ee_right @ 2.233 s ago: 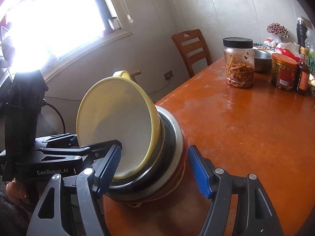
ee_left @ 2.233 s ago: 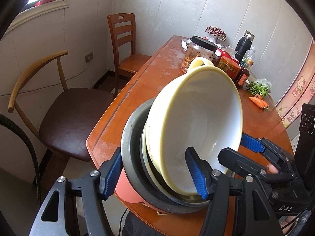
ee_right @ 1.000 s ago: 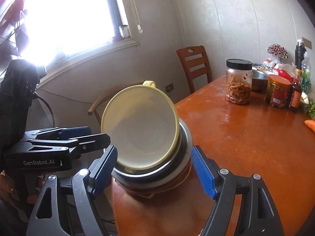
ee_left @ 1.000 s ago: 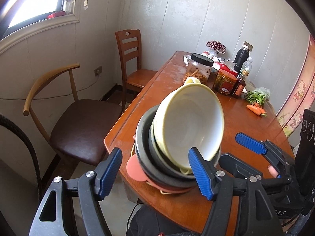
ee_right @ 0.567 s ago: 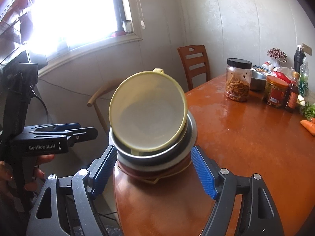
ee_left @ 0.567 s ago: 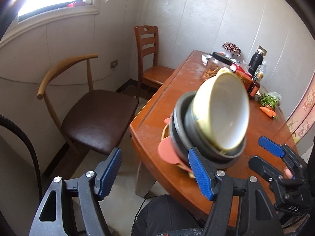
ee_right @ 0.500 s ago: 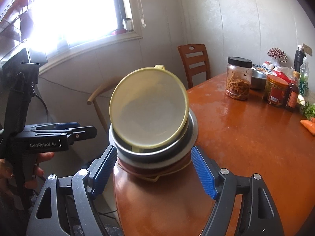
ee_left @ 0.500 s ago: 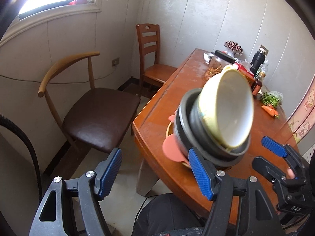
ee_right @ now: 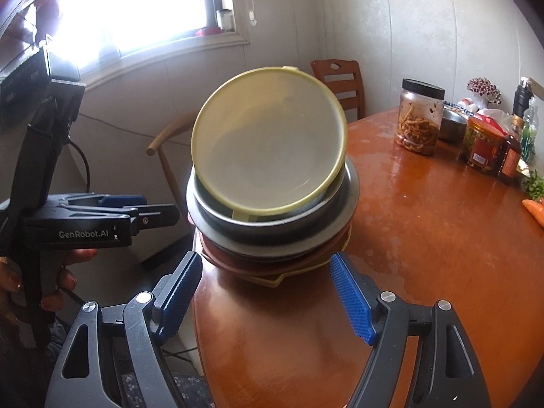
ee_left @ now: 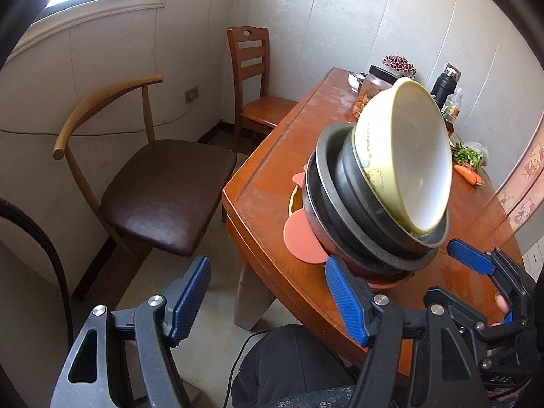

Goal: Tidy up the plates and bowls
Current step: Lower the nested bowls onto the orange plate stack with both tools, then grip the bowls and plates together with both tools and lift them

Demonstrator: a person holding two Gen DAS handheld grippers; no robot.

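A stack of dishes stands at the near corner of the wooden table [ee_left: 265, 183]. A yellow bowl [ee_left: 408, 156] with a white inside lies tilted on top, in grey metal bowls [ee_left: 343, 210], over pink and yellow plates [ee_left: 299, 238]. The stack also shows in the right wrist view, with the yellow bowl [ee_right: 268, 156] over the metal bowls [ee_right: 272, 234]. My left gripper [ee_left: 268, 302] is open and empty, off the table's corner, below and left of the stack. My right gripper [ee_right: 265, 295] is open and empty, just in front of the stack.
A brown-seated chair [ee_left: 163, 190] and a wooden chair [ee_left: 258, 102] stand left of the table. At the far end stand a jar of pickles [ee_right: 420, 120], a sauce jar [ee_right: 482, 146], bottles and a metal dish [ee_right: 452, 124]. A carrot [ee_left: 469, 173] and greens lie to the right.
Both grippers have drawn back from the stack and stand open and apart from it. The left gripper has swung out to the left, off the table's corner. The stack stays put.
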